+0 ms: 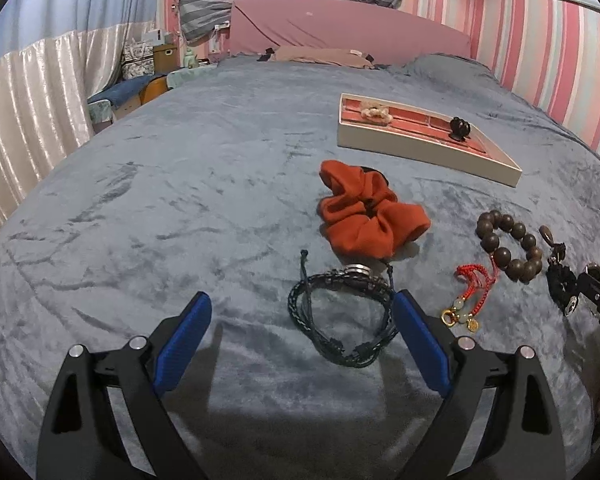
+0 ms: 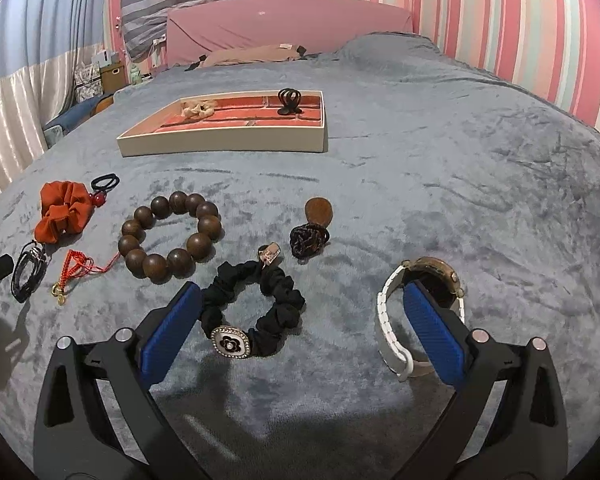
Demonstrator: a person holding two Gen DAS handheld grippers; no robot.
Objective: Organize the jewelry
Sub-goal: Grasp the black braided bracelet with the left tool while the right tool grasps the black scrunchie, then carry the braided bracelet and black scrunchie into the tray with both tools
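Two grippers over grey-blue bed cover (image 1: 180, 200), both with jaws apart, holding nothing.

Left gripper (image 1: 302, 320): low over cover, blue pads either side of dark braided cord bracelet (image 1: 340, 316); right pad just beside its edge, contact not discernible. Bracelet flat on cover, metal clasp on far side. Beyond it, orange scrunchie (image 1: 370, 216). To right: red cord charm with pale green beads and gold pendant (image 1: 470, 296), then wooden bead bracelet (image 1: 510, 246), close together, touching or not unclear. At far right edge, tip of right gripper seen over black scrunchie (image 1: 560, 284).

Right gripper (image 2: 302, 316): low over cover, left pad at edge of black scrunchie (image 2: 256, 312) with black-and-white flower brooch nearest camera. Right pad in front of white-strapped watch (image 2: 400, 320), lying on its side, brown case toward far end. Small tag (image 2: 270, 254) at scrunchie's far edge. Beyond: dark woven knot hair tie (image 2: 306, 242) with brown oval piece (image 2: 319, 210) just behind. Wooden bead bracelet (image 2: 170, 238) left of centre, red cord charm (image 2: 74, 270) beside it, orange scrunchie (image 2: 62, 212) farther left, thin black hair ties (image 2: 106, 182) just behind that.

Jewelry tray (image 2: 228, 144), cream walls, red compartmented lining, well beyond loose items. Inside: beige scrunchie (image 2: 196, 109) at far left, black claw clip (image 2: 289, 103) upright toward far right. Remaining compartments show bare lining.
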